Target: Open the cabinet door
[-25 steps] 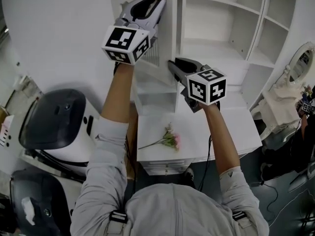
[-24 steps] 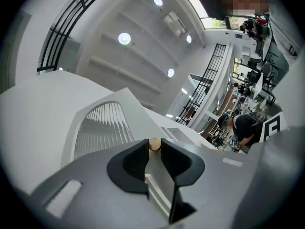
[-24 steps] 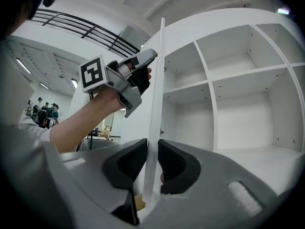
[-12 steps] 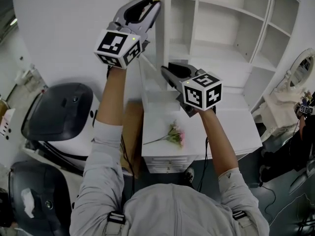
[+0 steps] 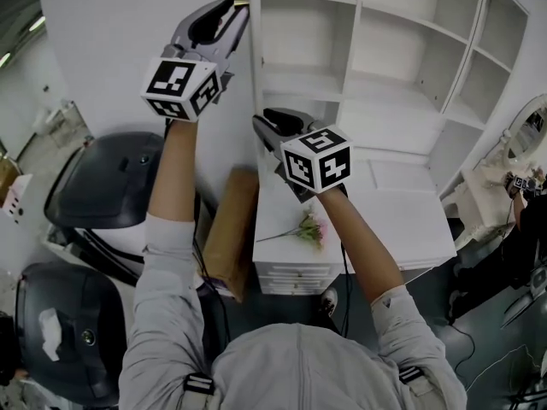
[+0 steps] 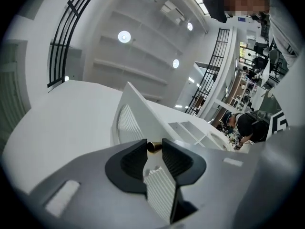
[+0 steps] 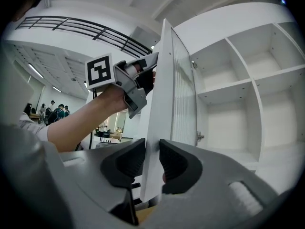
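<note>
The white cabinet door with its ribbed panel stands swung out, edge-on in the head view. My left gripper is high on it, its jaws on either side of a small brass knob and touching it. Lower down, my right gripper straddles the door's edge, and both pads touch the panel. Both pairs of jaws have just been opening, with the door still between them. The bare shelves of the cabinet lie exposed. In the right gripper view the left gripper shows on the door's far side.
A white desk top below the cabinet carries a sprig of pink flowers, with drawers under it. A brown box leans beside the desk. Dark rounded machines stand at left, a mirror at right.
Both grippers have moved left in the head view and the door has come with them. It has swung from partly facing the camera to edge-on, and more of the shelves now shows.
</note>
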`<state>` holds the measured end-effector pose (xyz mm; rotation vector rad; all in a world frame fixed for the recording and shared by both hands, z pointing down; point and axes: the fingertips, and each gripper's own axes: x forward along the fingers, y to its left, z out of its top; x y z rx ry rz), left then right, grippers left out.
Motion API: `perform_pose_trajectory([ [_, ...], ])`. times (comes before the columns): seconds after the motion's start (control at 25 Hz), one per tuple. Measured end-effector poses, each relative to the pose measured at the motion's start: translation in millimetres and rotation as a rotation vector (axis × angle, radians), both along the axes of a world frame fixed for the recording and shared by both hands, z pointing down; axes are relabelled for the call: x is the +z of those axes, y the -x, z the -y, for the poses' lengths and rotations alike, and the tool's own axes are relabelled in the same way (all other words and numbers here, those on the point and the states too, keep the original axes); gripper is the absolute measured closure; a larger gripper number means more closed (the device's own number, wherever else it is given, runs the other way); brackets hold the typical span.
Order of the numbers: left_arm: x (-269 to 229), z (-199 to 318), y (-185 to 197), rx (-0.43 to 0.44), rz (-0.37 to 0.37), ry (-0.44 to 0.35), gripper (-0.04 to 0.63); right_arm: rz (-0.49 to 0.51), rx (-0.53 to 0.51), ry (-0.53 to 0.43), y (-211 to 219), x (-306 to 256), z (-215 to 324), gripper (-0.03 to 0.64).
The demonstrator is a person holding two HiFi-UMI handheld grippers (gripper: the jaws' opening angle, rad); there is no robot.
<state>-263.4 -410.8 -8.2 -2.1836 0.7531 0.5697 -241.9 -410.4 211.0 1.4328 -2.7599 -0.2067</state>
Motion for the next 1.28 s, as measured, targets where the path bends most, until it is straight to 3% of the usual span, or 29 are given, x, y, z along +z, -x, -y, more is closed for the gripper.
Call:
perform_pose_trajectory([
  [0.2,1.6,7.9,27.7,-0.049,-0.038,0.049,0.499,-0.022,0.018,0.011,27.5,0.8,4.6,0.522],
  [0.36,11.8,9.1,50.5,-0.143,-0.039,0.083,0.494,-0.074,0.015,0.006,30.3,1.7,-7.4,0.541],
  [0.52,36.9,-9.6,70.0,-0.261,0.036,0.105,0.5,-0.058,0.062,0.02,-12.5,13.1,-22.1,0.581],
  [0.6,50.7,-16.4,66.8,-0.286,0.079,0.157,0.577,-0.026,0.107,0.03,-44.6,13.5,-25.4,0.597],
  [0.72,83.4,-27.9,43.9,-0.254,0.156,0.249,0.58,-0.019,0.174,0.031,-87.2,18.5,-39.2,0.615],
  [0.84,113.8,-46.4,6.8,-0.204,0.22,0.265,0.578,-0.05,0.227,0.027,-123.3,29.0,-59.6,0.615],
  [1.16,181.6,-73.5,-115.0,-0.088,0.203,0.327,0.578,-0.058,0.364,0.043,-255.5,53.0,-116.7,0.615],
  [1.28,216.6,-80.5,-157.5,-0.05,0.235,0.366,0.577,-0.086,0.416,0.058,-296.0,66.9,-139.8,0.615],
])
